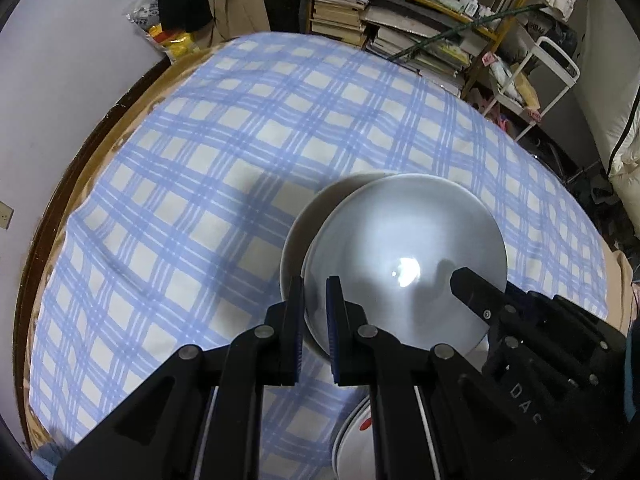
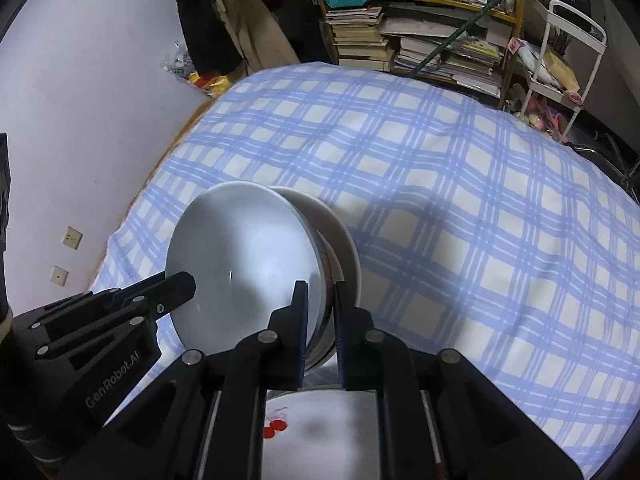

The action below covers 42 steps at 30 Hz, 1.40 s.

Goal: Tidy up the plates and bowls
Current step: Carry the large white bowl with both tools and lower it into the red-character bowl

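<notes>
A white bowl (image 1: 400, 256) is held tilted above a second white bowl (image 1: 308, 216) on the blue plaid cloth. My left gripper (image 1: 314, 312) is shut on the near-left rim of the top bowl. My right gripper (image 2: 320, 316) is shut on the opposite rim of the same bowl (image 2: 240, 264), whose patterned outer wall shows between the pads; the lower bowl (image 2: 340, 232) lies behind it. Each gripper appears in the other's view: the right gripper (image 1: 472, 292) and the left gripper (image 2: 176, 284). A white plate with red marks (image 2: 316, 428) lies below, also in the left wrist view (image 1: 356, 440).
The plaid cloth (image 2: 460, 184) covers a round table with a wooden edge (image 1: 80, 160). Behind it stand a bookshelf with stacked books (image 2: 420, 40), a white cart (image 2: 568, 60), hanging clothes (image 2: 224, 20) and a grey wall (image 2: 80, 80).
</notes>
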Each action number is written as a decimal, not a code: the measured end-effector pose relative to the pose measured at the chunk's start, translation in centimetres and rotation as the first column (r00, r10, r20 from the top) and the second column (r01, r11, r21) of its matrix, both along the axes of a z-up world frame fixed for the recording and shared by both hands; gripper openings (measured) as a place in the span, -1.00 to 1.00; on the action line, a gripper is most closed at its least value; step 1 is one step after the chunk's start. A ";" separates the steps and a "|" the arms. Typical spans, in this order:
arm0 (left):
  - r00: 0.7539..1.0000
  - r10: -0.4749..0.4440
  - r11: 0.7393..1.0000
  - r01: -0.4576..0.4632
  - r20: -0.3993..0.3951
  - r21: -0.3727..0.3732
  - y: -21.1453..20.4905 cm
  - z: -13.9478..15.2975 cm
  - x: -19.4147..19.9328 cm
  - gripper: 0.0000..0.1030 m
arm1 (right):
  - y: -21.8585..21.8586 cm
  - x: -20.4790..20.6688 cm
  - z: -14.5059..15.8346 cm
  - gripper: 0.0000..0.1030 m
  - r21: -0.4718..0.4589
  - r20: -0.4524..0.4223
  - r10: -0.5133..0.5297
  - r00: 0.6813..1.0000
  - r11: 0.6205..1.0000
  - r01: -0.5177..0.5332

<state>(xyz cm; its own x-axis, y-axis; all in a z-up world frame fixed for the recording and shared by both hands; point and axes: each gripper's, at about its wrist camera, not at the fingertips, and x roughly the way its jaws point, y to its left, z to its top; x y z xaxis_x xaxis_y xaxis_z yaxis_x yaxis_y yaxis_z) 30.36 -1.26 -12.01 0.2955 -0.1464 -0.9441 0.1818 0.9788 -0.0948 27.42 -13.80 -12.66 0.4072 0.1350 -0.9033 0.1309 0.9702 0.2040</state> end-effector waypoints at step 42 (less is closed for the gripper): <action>0.986 0.164 0.986 -0.165 -0.017 -0.013 6.7 -0.7 1.0 -0.38 | -6.5 -1.4 1.1 0.86 0.025 0.013 -0.105 0.994 0.994 0.104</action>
<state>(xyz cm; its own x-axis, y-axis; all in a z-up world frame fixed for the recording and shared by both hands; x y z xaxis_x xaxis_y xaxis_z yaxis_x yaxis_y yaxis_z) 31.36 5.43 -12.69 0.3014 -0.1102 -0.9471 0.0167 0.9938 -0.1103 25.99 -20.33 -11.59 0.4335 0.1128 -0.8941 0.2279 0.9462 0.2299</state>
